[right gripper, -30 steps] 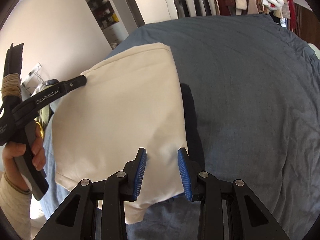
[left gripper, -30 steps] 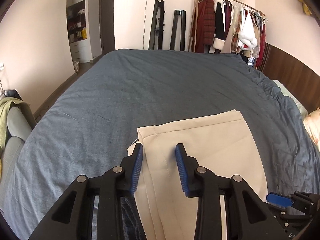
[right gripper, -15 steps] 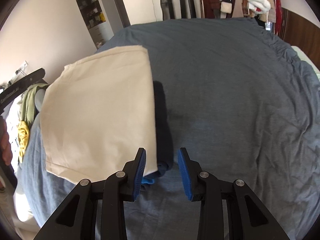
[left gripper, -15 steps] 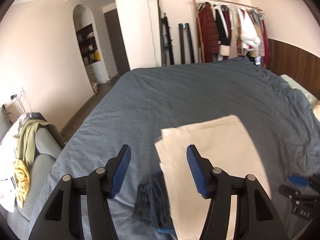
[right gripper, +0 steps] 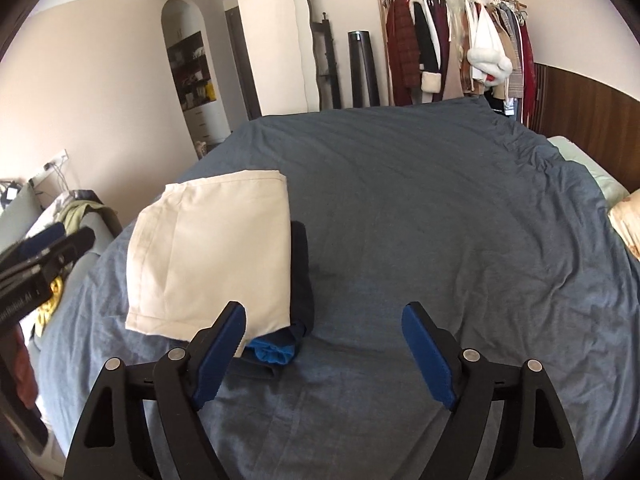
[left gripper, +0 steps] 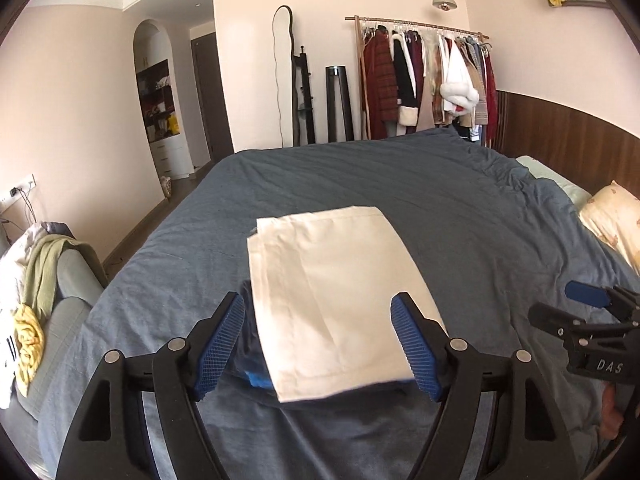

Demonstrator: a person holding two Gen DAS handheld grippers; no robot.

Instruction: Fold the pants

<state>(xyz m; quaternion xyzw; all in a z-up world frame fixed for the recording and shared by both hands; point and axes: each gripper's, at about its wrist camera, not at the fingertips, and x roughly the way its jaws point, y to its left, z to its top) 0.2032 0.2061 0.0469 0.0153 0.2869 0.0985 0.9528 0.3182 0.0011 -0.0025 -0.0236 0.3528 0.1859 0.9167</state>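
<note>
The cream pants point(left gripper: 332, 292) lie folded into a flat rectangle on the blue bedspread point(left gripper: 460, 208), on top of a pile of dark and blue clothes point(right gripper: 288, 344). My left gripper point(left gripper: 320, 348) is open and empty, hovering just short of the near edge of the pants. In the right wrist view the folded pants point(right gripper: 212, 256) lie to the left, and my right gripper point(right gripper: 324, 356) is open and empty over bare bedspread point(right gripper: 440, 220) to their right. The right gripper also shows in the left wrist view point(left gripper: 588, 320).
A clothes rack point(left gripper: 424, 80) with hanging coats stands beyond the bed's far edge. A pillow point(left gripper: 612, 220) lies at the right. A sofa with heaped clothes point(left gripper: 32, 300) stands left of the bed. A mirror point(left gripper: 284, 80) leans on the far wall.
Both grippers let go of the pants, opened wide and pulled back and up. The pants now rest folded on the clothes pile.
</note>
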